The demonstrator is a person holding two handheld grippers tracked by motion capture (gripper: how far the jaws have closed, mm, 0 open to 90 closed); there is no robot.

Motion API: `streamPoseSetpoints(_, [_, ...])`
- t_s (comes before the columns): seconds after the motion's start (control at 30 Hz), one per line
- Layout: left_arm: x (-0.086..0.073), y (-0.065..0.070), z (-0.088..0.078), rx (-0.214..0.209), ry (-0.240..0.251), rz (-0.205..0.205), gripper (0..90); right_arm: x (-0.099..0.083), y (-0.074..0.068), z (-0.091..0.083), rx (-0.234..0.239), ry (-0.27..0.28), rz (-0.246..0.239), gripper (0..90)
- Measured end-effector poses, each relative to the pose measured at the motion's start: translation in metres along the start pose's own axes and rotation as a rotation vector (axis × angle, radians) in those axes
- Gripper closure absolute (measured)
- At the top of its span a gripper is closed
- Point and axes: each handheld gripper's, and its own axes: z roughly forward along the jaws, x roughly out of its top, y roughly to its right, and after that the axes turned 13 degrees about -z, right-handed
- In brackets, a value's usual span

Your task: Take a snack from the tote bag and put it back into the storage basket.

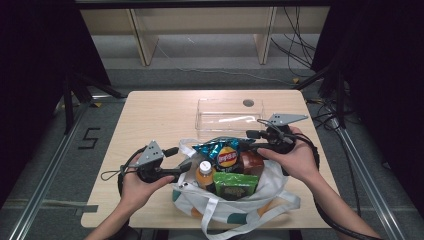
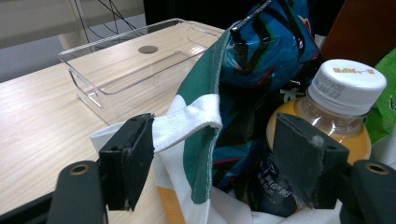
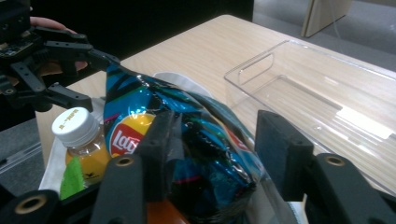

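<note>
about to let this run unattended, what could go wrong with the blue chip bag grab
The right gripper straddles the crinkly blue foil chip bag but isn't clamped; thin foil could slip or crush. Lifting may tip the orange juice bottle with white cap. The left gripper merely frames the white-and-green cloth tote rim, so the bag might drag.

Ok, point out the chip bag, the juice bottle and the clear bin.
chip bag point(image 3: 187, 140): right gripper view, blue front panel.
juice bottle point(image 2: 348, 84): left gripper view, white cap.
clear bin point(image 1: 227, 119): high view, bare floor.
</note>
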Motion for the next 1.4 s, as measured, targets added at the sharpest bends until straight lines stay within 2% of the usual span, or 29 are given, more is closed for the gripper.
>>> streamPoseSetpoints(0.03, [0.000, 0.000, 0.000, 0.000, 0.000, 0.000, 28.6, 0.001, -0.001, 0.000, 0.016, -0.014, 0.025, 51.6])
streamPoseSetpoints(0.17, [0.000, 0.000, 0.001, -0.007, 0.001, -0.001, 28.6, 0.002, 0.001, 0.001, 0.051, -0.038, 0.018, 58.5])
streamPoseSetpoints(0.2, [0.000, 0.000, 0.001, -0.005, 0.000, -0.001, 28.6, 0.002, 0.000, 0.002, 0.043, -0.041, 0.008, 60.3])
streamPoseSetpoints(0.23, [0.000, 0.000, 0.001, -0.006, 0.000, 0.001, 28.6, 0.002, -0.001, 0.001, 0.057, -0.057, 0.027, 62.9])
streamPoseSetpoints(0.3, [0.000, 0.000, 0.001, -0.006, 0.000, 0.002, 28.6, 0.001, 0.001, 0.001, 0.050, -0.066, 0.006, 68.9])
streamPoseSetpoints(0.33, [-0.001, 0.000, 0.001, -0.006, -0.001, 0.001, 28.6, 0.001, 0.000, 0.001, 0.051, -0.075, 0.009, 71.9])
streamPoseSetpoints(0.37, [-0.001, 0.000, 0.001, -0.006, -0.001, 0.002, 28.6, 0.001, -0.003, 0.000, 0.052, -0.082, 0.036, 75.8])
streamPoseSetpoints(0.43, [-0.001, 0.001, 0.001, 0.000, -0.005, 0.001, 28.6, 0.001, -0.003, 0.000, 0.040, -0.093, 0.006, 80.7])
streamPoseSetpoints(0.47, [-0.001, 0.001, 0.001, -0.002, -0.005, -0.004, 28.6, 0.001, -0.004, -0.001, 0.040, -0.103, 0.013, 83.0])
streamPoseSetpoints(0.5, [-0.001, 0.001, 0.001, -0.001, -0.006, -0.003, 28.6, 0.001, -0.004, 0.000, 0.039, -0.103, -0.009, 85.2])
streamPoseSetpoints(0.53, [-0.001, 0.001, 0.001, -0.001, -0.007, 0.001, 28.6, 0.001, -0.005, 0.000, 0.039, -0.098, -0.001, 86.4])
streamPoseSetpoints(0.63, [-0.001, 0.001, 0.002, -0.002, -0.013, 0.005, 28.6, 0.002, -0.006, 0.000, 0.024, -0.111, -0.029, 89.2])
streamPoseSetpoints(0.67, [-0.001, 0.001, 0.002, -0.002, -0.014, 0.005, 28.6, 0.003, -0.009, 0.000, 0.013, -0.100, -0.021, 89.6])
streamPoseSetpoints(0.7, [-0.002, 0.000, 0.002, -0.009, -0.013, 0.005, 28.6, 0.003, -0.008, 0.000, 0.009, -0.104, -0.044, 89.8])
streamPoseSetpoints(0.8, [-0.002, 0.001, 0.003, 0.001, -0.022, 0.004, 29.3, 0.005, -0.012, -0.001, -0.018, -0.069, -0.059, 90.0])
streamPoseSetpoints(0.87, [-0.003, 0.001, 0.004, -0.002, -0.023, 0.016, 30.8, 0.008, -0.014, -0.004, -0.014, -0.053, -0.057, 90.0])
streamPoseSetpoints(0.93, [-0.003, 0.001, 0.004, 0.008, -0.032, 0.022, 31.8, 0.009, -0.014, -0.006, -0.033, -0.038, -0.064, 90.0])
streamPoseSetpoints(0.97, [-0.003, 0.001, 0.004, 0.007, -0.033, 0.021, 31.9, 0.010, -0.016, -0.007, -0.027, -0.030, -0.045, 90.0])
streamPoseSetpoints(1.0, [-0.003, 0.001, 0.004, 0.007, -0.033, 0.020, 31.7, 0.010, -0.014, -0.008, -0.038, -0.018, -0.065, 90.0])
streamPoseSetpoints(1.03, [-0.003, 0.001, 0.004, 0.009, -0.034, 0.021, 31.7, 0.011, -0.016, -0.008, -0.035, -0.016, -0.048, 90.0])
streamPoseSetpoints(1.13, [-0.003, 0.000, 0.005, 0.002, -0.034, 0.024, 31.9, 0.012, -0.017, -0.010, -0.048, 0.017, -0.057, 90.0])
streamPoseSetpoints(1.17, [-0.004, 0.001, 0.005, 0.014, -0.039, 0.022, 32.3, 0.013, -0.017, -0.011, -0.059, 0.016, -0.072, 90.0])
streamPoseSetpoints(1.2, [-0.004, 0.001, 0.005, 0.013, -0.041, 0.027, 32.7, 0.013, -0.019, -0.011, -0.046, 0.019, -0.054, 90.0])
streamPoseSetpoints(1.23, [-0.004, 0.001, 0.005, 0.013, -0.043, 0.027, 33.1, 0.013, -0.018, -0.012, -0.059, 0.036, -0.071, 90.0])
streamPoseSetpoints(1.27, [-0.005, 0.001, 0.005, 0.012, -0.044, 0.027, 33.3, 0.013, -0.020, -0.013, -0.053, 0.034, -0.043, 90.0])
streamPoseSetpoints(1.3, [-0.005, 0.001, 0.005, 0.012, -0.045, 0.028, 33.4, 0.013, -0.021, -0.013, -0.054, 0.036, -0.038, 90.0])
streamPoseSetpoints(1.4, [-0.005, 0.000, 0.006, 0.008, -0.044, 0.028, 33.7, 0.014, -0.021, -0.015, -0.069, 0.061, -0.055, 90.0])
